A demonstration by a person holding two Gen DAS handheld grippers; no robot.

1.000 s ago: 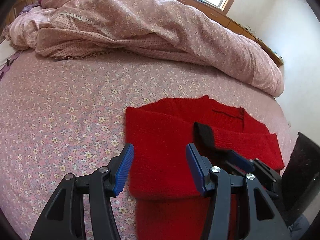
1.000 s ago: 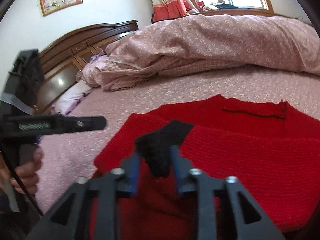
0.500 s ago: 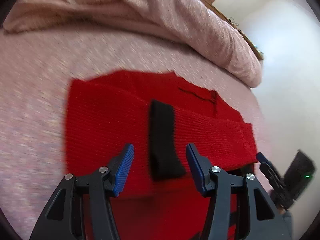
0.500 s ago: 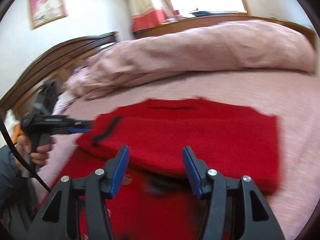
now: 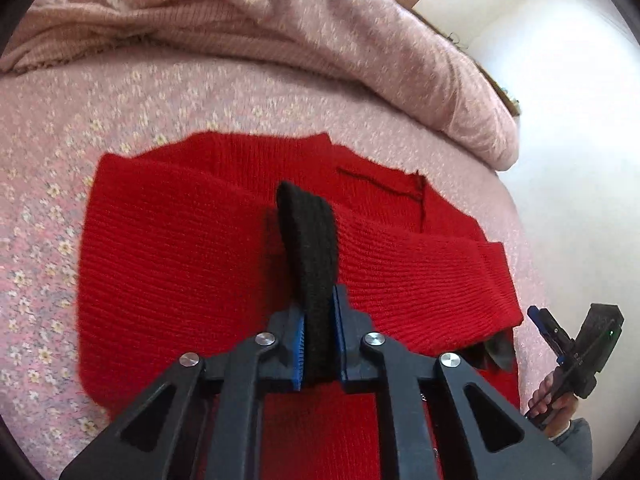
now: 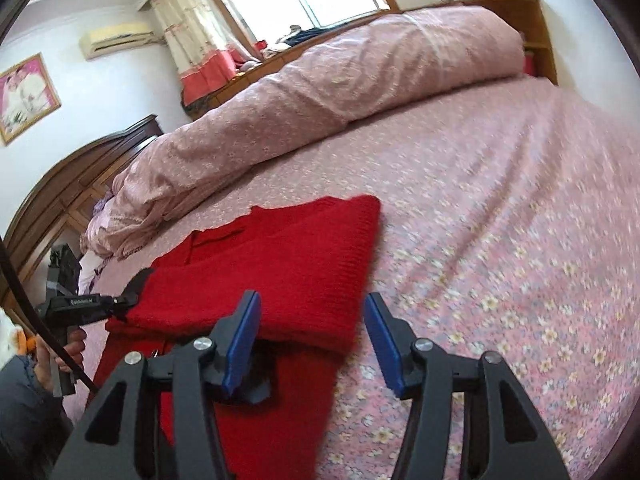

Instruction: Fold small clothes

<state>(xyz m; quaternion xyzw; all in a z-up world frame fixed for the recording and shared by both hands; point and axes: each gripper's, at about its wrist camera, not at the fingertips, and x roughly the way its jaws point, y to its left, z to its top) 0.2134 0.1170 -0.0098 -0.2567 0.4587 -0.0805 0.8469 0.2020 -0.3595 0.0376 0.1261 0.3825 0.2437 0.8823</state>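
A small red knitted sweater point(image 5: 192, 264) lies on the pink flowered bedsheet point(image 5: 44, 168), with a sleeve folded across its body. The sleeve ends in a black cuff point(image 5: 310, 248). My left gripper point(image 5: 319, 344) is shut on that black cuff and holds its end up off the sweater. In the right wrist view the sweater point(image 6: 280, 276) lies left of centre. My right gripper point(image 6: 312, 340) is open and empty, low over the sweater's right edge. The left gripper point(image 6: 120, 304) shows there at the far left, on the cuff.
A rumpled pink quilt point(image 5: 280, 28) is heaped along the far side of the bed point(image 6: 500, 208). A dark wooden headboard point(image 6: 60, 192) stands at the left of the right wrist view. The white wall point(image 5: 572, 152) lies beyond the bed's right edge.
My right gripper let go of the black cuff, opened and moved to the sweater's right edge. My left gripper moved in from the left and shut on the cuff.
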